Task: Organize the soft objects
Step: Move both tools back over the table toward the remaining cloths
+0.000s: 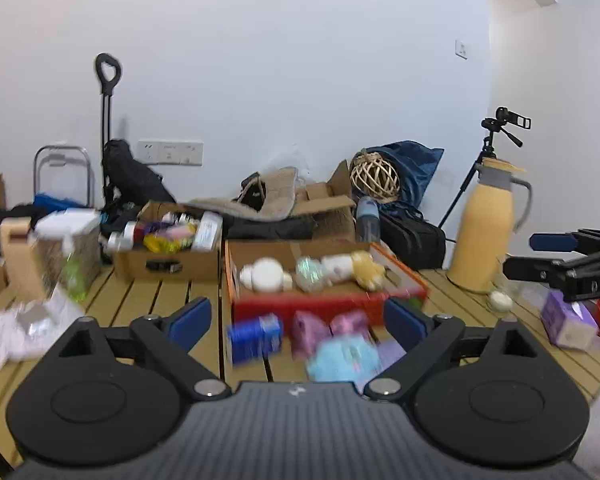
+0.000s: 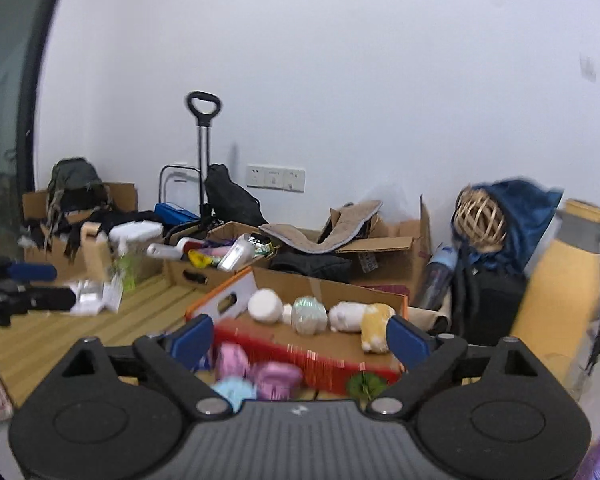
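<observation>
A red-edged cardboard box (image 1: 328,300) on the wooden slat table holds several soft toys: a white plush (image 1: 266,276), a pale green one (image 1: 310,272) and a white-and-yellow one (image 1: 356,268). In front of the box lie two pink plush toys (image 1: 328,330), a light blue one (image 1: 344,360) and a blue packet (image 1: 254,338), all blurred. My left gripper (image 1: 298,316) is open and empty above them. My right gripper (image 2: 300,334) is open and empty, facing the same box (image 2: 320,360), pink toys (image 2: 256,368) and blue toy (image 2: 234,390). The right gripper also shows at the right edge of the left wrist view (image 1: 568,260).
A second cardboard box (image 1: 168,252) of bottles and packets stands left of the red box. A yellow thermos jug (image 1: 488,228) stands at the right, a purple tissue box (image 1: 568,320) near it. White packets (image 1: 24,328) lie at the left. Bags, a wicker ball (image 1: 374,178) and a tripod stand behind.
</observation>
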`<act>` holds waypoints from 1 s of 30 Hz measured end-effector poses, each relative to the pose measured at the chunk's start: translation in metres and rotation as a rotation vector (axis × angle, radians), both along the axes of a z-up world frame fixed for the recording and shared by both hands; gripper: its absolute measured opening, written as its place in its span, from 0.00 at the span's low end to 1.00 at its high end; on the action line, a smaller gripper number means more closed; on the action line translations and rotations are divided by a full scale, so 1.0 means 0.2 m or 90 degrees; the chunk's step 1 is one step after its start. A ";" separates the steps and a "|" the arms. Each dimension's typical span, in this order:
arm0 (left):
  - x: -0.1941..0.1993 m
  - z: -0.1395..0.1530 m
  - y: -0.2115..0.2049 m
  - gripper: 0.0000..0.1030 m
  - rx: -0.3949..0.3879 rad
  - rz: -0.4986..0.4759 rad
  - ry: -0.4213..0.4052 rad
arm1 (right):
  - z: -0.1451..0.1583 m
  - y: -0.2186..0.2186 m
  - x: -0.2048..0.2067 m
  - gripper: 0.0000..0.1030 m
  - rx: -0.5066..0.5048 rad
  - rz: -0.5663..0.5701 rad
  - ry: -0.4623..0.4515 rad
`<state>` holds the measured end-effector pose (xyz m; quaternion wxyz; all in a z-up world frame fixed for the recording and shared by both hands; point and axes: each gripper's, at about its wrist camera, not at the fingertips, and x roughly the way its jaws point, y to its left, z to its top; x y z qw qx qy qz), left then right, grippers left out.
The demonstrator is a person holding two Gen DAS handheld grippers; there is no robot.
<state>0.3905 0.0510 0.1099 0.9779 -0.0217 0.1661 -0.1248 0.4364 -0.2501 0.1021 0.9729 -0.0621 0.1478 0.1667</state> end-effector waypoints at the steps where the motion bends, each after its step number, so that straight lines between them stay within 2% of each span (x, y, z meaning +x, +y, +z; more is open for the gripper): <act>1: -0.07 -0.04 0.00 0.93 -0.004 0.004 0.001 | -0.05 0.00 -0.11 0.97 -0.004 -0.003 -0.014; 5: -0.41 -0.21 -0.09 0.96 0.055 0.088 -0.052 | -0.28 -0.01 -0.45 1.00 0.042 -0.019 -0.002; 6: -0.48 -0.25 -0.10 0.97 0.059 0.088 -0.057 | -0.34 -0.03 -0.54 1.00 0.063 -0.019 0.012; 9: -0.60 -0.32 -0.12 0.98 0.042 0.049 -0.027 | -0.45 -0.06 -0.70 1.00 0.108 -0.015 0.035; 13: -0.61 -0.32 -0.15 0.99 0.058 0.055 -0.027 | -0.45 -0.07 -0.75 1.00 0.080 -0.028 0.041; 17: -0.59 -0.33 -0.16 0.99 0.045 0.051 -0.021 | -0.46 -0.08 -0.72 1.00 0.109 -0.041 0.050; 23: -0.44 -0.43 -0.18 0.99 0.036 0.042 0.031 | -0.53 -0.07 -0.59 0.88 0.138 -0.028 0.093; 25: -0.35 -0.45 -0.19 0.98 0.029 0.023 0.047 | -0.55 -0.07 -0.50 0.81 0.149 -0.012 0.113; 26: -0.28 -0.47 -0.20 0.93 0.022 0.004 0.056 | -0.56 -0.06 -0.46 0.79 0.153 -0.006 0.123; 29: -0.05 -0.51 -0.25 0.72 0.022 -0.016 0.109 | -0.58 -0.05 -0.28 0.65 0.167 0.008 0.150; 30: 0.01 -0.52 -0.27 0.68 0.021 -0.027 0.118 | -0.59 -0.04 -0.21 0.62 0.171 0.012 0.157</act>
